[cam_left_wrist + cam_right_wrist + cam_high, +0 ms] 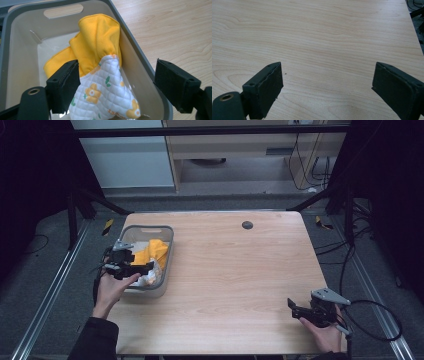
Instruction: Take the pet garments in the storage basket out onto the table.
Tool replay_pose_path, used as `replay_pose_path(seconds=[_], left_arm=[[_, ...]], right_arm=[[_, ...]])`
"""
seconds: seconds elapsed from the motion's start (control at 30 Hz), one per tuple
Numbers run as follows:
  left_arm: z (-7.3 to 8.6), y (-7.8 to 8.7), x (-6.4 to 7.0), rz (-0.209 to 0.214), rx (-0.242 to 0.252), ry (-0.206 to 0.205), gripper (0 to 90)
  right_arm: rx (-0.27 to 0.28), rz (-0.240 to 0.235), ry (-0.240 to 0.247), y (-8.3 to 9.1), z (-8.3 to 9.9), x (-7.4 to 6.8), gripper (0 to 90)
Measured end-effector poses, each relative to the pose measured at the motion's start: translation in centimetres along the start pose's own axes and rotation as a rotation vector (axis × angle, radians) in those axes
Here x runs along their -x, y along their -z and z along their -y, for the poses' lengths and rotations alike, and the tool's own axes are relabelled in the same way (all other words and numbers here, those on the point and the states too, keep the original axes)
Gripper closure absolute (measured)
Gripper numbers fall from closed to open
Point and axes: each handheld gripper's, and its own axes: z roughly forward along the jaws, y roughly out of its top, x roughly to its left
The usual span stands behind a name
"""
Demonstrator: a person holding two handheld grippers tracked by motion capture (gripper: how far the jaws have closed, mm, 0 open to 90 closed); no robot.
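A grey plastic bin (167, 237) (22, 15) stands at the table's left side. Inside it lies a quilted cloth (152, 252) (100, 50), yellow on one face and white with orange flowers on the other. My left gripper (142, 267) (116, 85) hovers over the bin's near end, open, its jaws wide on either side of the cloth's white part and the bin's right wall. My right gripper (295, 307) (327, 85) rests low at the table's front right corner, open over bare wood with nothing between its jaws.
The wooden table (225, 270) has a round dark cable port (247, 225) near its far edge. Cables (375, 320) trail off the right side. Metal frame legs and black drapes stand around the table.
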Motion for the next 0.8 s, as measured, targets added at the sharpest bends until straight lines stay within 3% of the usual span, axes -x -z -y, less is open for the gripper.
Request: replay_pose_path(seconds=[0.8], left_arm=[[-0.5,-2.6,0.1,-0.024,-0.108,-0.014,29.9]], right_arm=[[-0.014,-0.007,0.001,-0.2,0.0,0.0,9.8]])
